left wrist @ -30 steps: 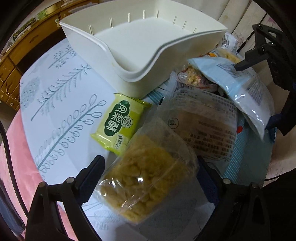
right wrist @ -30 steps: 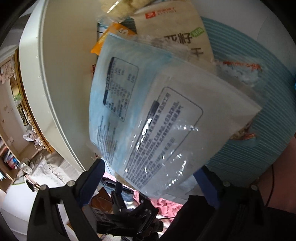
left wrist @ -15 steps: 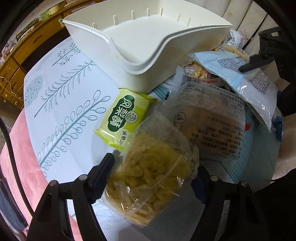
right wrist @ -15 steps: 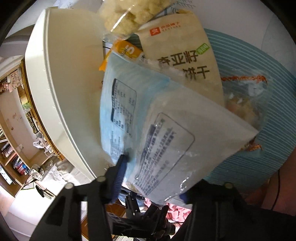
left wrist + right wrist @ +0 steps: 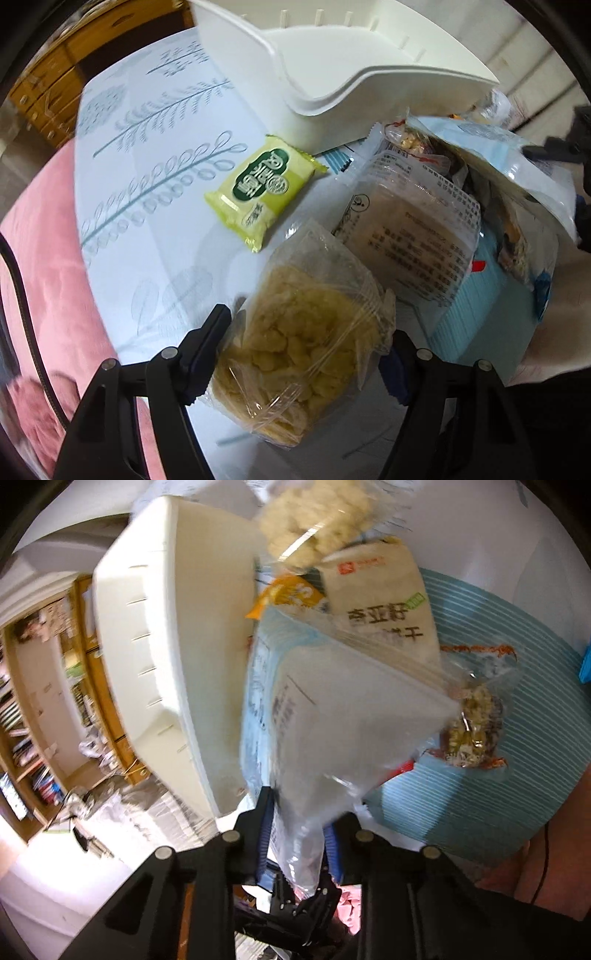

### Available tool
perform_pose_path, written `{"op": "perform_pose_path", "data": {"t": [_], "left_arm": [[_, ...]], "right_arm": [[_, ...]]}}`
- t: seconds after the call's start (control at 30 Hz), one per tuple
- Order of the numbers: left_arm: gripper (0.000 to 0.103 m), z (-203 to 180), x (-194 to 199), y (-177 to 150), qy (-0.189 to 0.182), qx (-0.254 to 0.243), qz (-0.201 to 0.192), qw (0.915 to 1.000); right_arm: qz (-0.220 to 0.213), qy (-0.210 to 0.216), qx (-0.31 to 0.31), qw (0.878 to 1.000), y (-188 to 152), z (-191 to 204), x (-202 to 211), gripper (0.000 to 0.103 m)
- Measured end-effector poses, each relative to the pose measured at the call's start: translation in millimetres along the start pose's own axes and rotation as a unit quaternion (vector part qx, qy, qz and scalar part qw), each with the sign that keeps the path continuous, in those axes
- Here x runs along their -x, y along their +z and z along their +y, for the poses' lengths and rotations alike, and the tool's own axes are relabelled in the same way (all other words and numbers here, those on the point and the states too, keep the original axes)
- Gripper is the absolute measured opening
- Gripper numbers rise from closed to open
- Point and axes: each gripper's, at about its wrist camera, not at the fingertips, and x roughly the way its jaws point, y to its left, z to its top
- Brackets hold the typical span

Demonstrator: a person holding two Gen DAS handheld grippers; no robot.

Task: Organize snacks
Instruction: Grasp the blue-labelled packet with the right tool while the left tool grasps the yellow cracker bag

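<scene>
My left gripper (image 5: 308, 328) is shut on a clear bag of yellow puffed snacks (image 5: 295, 354), pads pressing both sides, just above the leaf-print tablecloth. My right gripper (image 5: 301, 808) is shut on the lower edge of a pale blue and white packet (image 5: 332, 709), which hangs tilted over the snack pile; the same packet (image 5: 491, 155) shows at the right of the left wrist view. An empty white bin (image 5: 332, 74) stands just behind the pile and runs along the left of the right wrist view (image 5: 166, 646).
A green and yellow packet (image 5: 266, 184) lies in front of the bin. A clear cracker pack (image 5: 417, 236), an orange packet (image 5: 291, 594) and a small nut bag (image 5: 472, 731) lie on a blue striped mat (image 5: 498, 794). Pink cloth (image 5: 44, 277) edges the table.
Both pairs of jaws closed: the left onto the yellow snack bag, the right onto the blue packet's edge. Both packets have lifted a little and the left view has shifted.
</scene>
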Motion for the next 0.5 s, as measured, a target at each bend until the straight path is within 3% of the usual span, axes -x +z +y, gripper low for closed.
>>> {"op": "perform_pose_path", "data": {"t": [0.17, 0.3, 0.4, 0.5], "left_arm": [[0.072, -15, 17, -15, -0.001, 0.039, -0.004, 0.9992], [0.072, -24, 35, -25, 0.002, 0.071, -0.013, 0.9974], [0.072, -30, 54, -31, -0.015, 0.104, -0.018, 0.9944], [0.072, -43, 71, -29, -0.008, 0.097, -0.023, 0.9949]], "right_arm": [[-0.006, 0.008, 0.054, 0.998, -11, 6, 18, 0.022], [-0.001, -0.011, 0.099, 0.995, -23, 10, 25, 0.022], [0.001, -0.011, 0.122, 0.992, -32, 10, 29, 0.022], [0.011, -0.008, 0.146, 0.989, -38, 12, 35, 0.022]]}}
